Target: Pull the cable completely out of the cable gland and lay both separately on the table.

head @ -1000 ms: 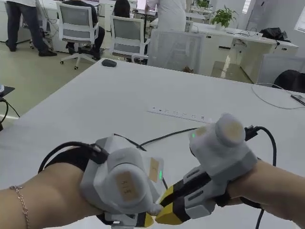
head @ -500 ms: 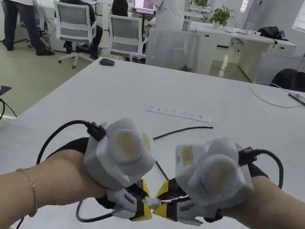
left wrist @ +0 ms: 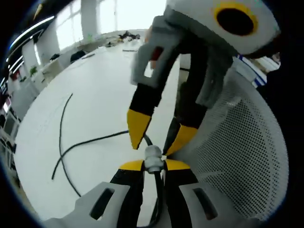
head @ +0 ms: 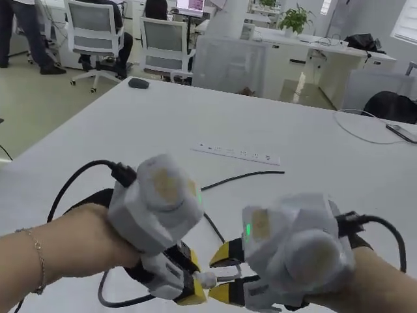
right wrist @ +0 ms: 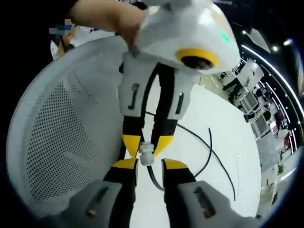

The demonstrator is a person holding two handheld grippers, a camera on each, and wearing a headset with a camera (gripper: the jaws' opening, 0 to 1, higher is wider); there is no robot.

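- Left tongs [left wrist: 153,166] clamped on the cable gland [left wrist: 153,158], held up at 6 o'clock in head view, near edge of the desk [head: 195,124].
- Right tongs [right wrist: 151,165] narrowly apart, straddling the cable [right wrist: 153,179] just beside the gland, no grip yet.
- Change: stacked a second ago, now tip to tip.
- Read: pull is set up, cable still threaded.

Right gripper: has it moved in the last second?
Yes. The right gripper has swung its body back from the power strip, toward the person; its tips barely shifted.
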